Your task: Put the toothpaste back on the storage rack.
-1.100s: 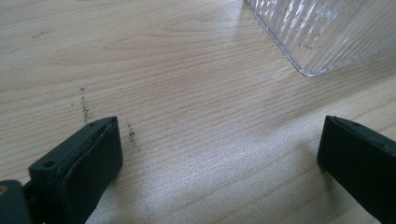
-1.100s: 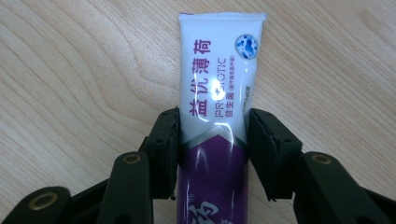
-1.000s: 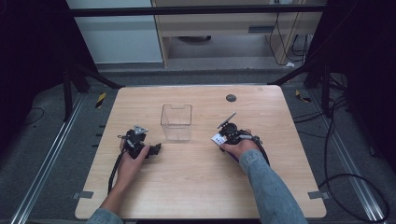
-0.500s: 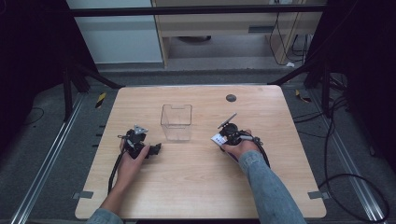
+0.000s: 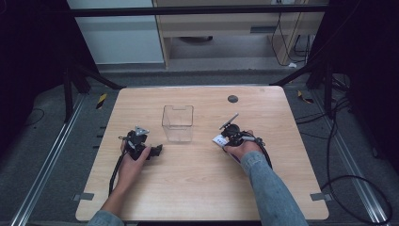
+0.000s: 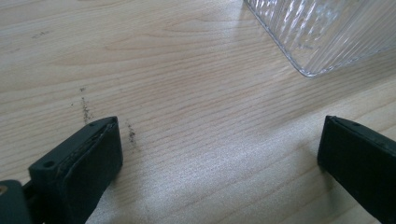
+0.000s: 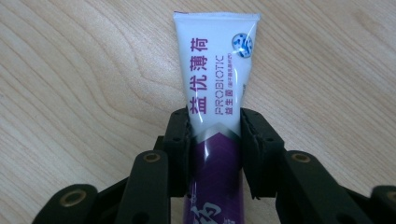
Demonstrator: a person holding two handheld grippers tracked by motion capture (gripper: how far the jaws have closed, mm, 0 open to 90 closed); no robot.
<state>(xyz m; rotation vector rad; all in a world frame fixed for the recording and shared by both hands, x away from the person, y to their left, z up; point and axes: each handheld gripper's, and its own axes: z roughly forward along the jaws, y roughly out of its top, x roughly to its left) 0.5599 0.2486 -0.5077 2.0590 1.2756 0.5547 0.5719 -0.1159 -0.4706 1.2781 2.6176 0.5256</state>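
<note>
1. High view: a clear box (image 5: 178, 123) stands near the middle of the wooden table (image 5: 197, 188). The left gripper (image 5: 157, 149) rests just left of it. The right gripper (image 5: 220, 140) rests to its right.
2. Left gripper view: the jaws are spread wide over bare wood. The clear box corner is at the top right.
3. Right gripper view: the jaws pinch a white and purple tube (image 7: 219, 74) lying on the table.
</note>
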